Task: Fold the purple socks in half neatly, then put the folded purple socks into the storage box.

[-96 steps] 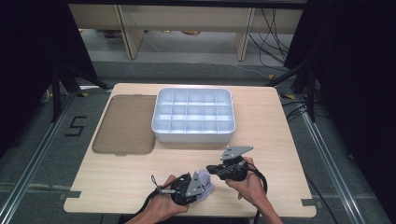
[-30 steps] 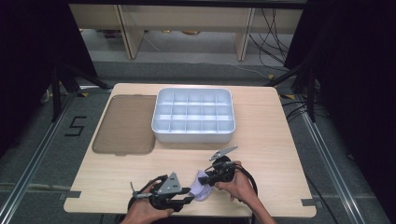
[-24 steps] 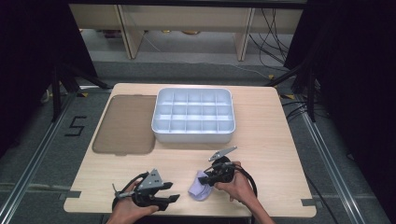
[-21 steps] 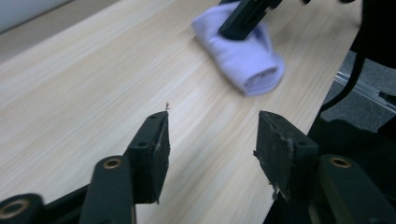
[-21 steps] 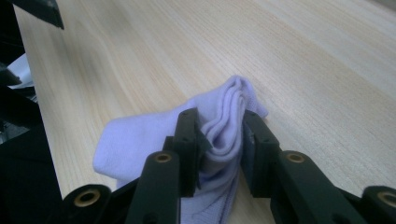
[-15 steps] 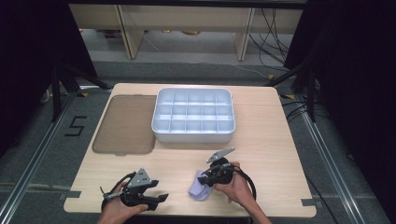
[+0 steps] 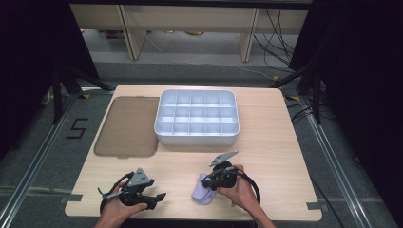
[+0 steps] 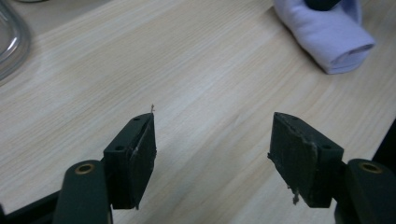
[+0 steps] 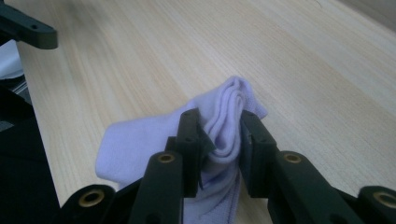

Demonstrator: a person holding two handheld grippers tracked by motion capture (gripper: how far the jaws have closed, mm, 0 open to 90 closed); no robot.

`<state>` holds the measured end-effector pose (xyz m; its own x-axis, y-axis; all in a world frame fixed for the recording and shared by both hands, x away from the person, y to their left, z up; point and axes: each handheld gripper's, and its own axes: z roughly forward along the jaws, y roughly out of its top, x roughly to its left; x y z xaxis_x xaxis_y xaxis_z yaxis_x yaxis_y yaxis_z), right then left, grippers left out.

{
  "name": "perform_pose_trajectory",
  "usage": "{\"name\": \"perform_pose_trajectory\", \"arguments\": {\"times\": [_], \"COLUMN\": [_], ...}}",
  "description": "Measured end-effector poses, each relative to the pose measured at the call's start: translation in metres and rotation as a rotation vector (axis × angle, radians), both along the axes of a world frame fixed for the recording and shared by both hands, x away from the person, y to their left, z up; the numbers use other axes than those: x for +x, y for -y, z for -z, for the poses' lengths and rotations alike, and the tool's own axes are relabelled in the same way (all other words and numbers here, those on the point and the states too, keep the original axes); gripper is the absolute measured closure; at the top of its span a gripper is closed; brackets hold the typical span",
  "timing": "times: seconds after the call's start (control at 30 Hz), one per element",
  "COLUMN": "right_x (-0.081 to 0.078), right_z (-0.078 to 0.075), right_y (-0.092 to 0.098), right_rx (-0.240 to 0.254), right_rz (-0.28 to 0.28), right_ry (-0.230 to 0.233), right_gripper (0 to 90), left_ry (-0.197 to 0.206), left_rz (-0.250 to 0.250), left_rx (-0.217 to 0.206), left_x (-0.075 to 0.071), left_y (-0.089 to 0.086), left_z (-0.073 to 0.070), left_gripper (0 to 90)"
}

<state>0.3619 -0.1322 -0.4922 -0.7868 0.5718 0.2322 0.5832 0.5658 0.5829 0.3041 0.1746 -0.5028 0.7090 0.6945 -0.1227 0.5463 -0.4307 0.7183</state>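
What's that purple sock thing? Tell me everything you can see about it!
The sock is pale lilac, soft knitted cloth, folded into a thick bundle with layered edges showing. It lies on the wooden table near the front edge. The right gripper pinches its folded middle between both jaws; the left gripper stands open, apart from it.

Grey floor point(image 7: 57, 142), wooden table point(image 7: 266, 152)

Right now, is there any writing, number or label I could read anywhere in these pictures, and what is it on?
"5": a black figure marked on the grey floor left of the table.
Nothing else: the divided tray, the brown lid, the folded lilac cloth and both grippers carry no readable text.
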Motion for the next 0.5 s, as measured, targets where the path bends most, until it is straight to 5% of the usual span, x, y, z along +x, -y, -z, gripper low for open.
{"name": "perform_pose_trajectory", "arguments": {"times": [0.3,0.5], "right_x": [-0.007,-0.004], "right_z": [-0.026,-0.033], "right_y": [0.002,0.003], "right_rx": [0.056,0.030], "right_rz": [-0.040,-0.035], "right_ry": [0.060,0.108], "right_gripper": [73.2,73.2], "left_ry": [0.012,0.011], "left_rz": [0.002,0.006], "left_rx": [0.044,0.049], "left_x": [0.004,0.002], "left_y": [-0.006,-0.007], "left_z": [0.001,0.000], "left_gripper": [28.4,27.1]}}
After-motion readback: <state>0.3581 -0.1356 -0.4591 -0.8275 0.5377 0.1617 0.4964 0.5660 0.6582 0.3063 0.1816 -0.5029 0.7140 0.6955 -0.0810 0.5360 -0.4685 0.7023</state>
